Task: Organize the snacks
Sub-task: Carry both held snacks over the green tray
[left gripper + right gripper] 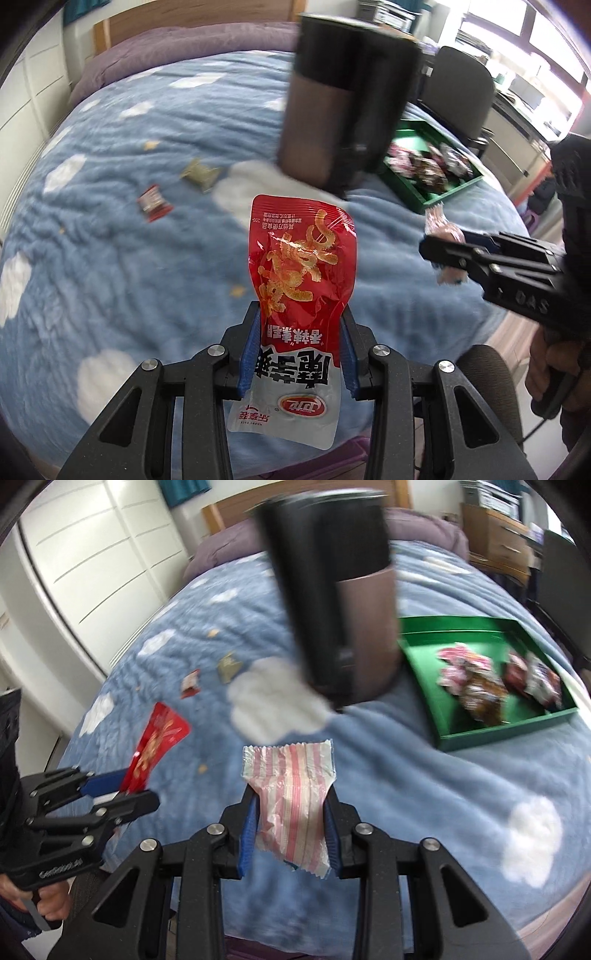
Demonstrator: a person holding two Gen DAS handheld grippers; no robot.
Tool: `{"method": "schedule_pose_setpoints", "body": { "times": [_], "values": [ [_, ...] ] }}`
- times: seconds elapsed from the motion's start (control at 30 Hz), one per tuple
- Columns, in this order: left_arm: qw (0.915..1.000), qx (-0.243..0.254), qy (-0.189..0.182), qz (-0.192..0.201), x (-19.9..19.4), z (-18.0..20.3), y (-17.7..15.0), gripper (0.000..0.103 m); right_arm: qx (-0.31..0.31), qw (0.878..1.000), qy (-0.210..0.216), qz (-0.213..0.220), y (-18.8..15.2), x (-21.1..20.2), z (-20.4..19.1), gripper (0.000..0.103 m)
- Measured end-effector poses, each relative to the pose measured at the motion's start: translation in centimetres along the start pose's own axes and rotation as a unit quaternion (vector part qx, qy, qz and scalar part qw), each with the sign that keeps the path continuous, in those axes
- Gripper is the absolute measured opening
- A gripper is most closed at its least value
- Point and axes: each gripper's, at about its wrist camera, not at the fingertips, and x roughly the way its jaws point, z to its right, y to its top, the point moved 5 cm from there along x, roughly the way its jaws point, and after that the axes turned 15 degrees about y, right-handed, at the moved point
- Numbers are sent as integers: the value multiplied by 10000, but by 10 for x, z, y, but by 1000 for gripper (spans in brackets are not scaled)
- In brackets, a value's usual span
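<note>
Snacks were in both your tongs at this moment. Your left tongs (299, 350) were closed partway on a red and white snack pouch (301, 280), the blue pads (249, 354) pressing its two sides, with the red top standing up beyond the tips and the white bottom hanging toward the camera. Your right tongs (290, 830) were clamped on a pink-and-white striped wrapper (291, 794), its crimped upper edge fanned out above the pads. Both were held in the air above the blue bed cover (110, 240) with its white cloud shapes.

The green tray (476, 731) lay on the bed off to the right, already holding a heap of wrapped snacks (476, 686). Further left on the cover you had a small red-and-white packet (153, 201) and an olive-green packet (199, 173) lying loose, near each other but apart. A dark cylinder with a brown lower band (343, 602) stood blurred on the bed between those packets and the tray.
</note>
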Motion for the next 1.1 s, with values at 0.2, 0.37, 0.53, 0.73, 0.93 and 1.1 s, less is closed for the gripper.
{"method": "schedule_pose_setpoints", "body": {
  "times": [0.2, 0.37, 0.53, 0.73, 0.93, 1.1],
  "values": [
    [9984, 463, -202, 235, -20, 63, 28, 33, 288, 9981, -305, 450, 9, -49, 56, 0],
    [9954, 743, -398, 447, -31, 115, 57, 33, 388, 9939, -631, 812, 28, -89, 102, 0],
    [9930, 904, -496, 571, -31, 158, 91, 33, 491, 9887, -888, 1107, 47, -119, 143, 0],
    [9902, 1057, -568, 719, -25, 196, 124, 33, 505, 9842, -1130, 1265, 67, -136, 180, 0],
    [9899, 1058, -556, 758, -6, 223, 157, 33, 493, 9823, -1263, 1295, 87, -134, 212, 0],
    [9918, 981, -411, 703, 20, 239, 184, 33, 446, 9818, -1326, 1281, 109, -122, 236, 0]
  ]
}}
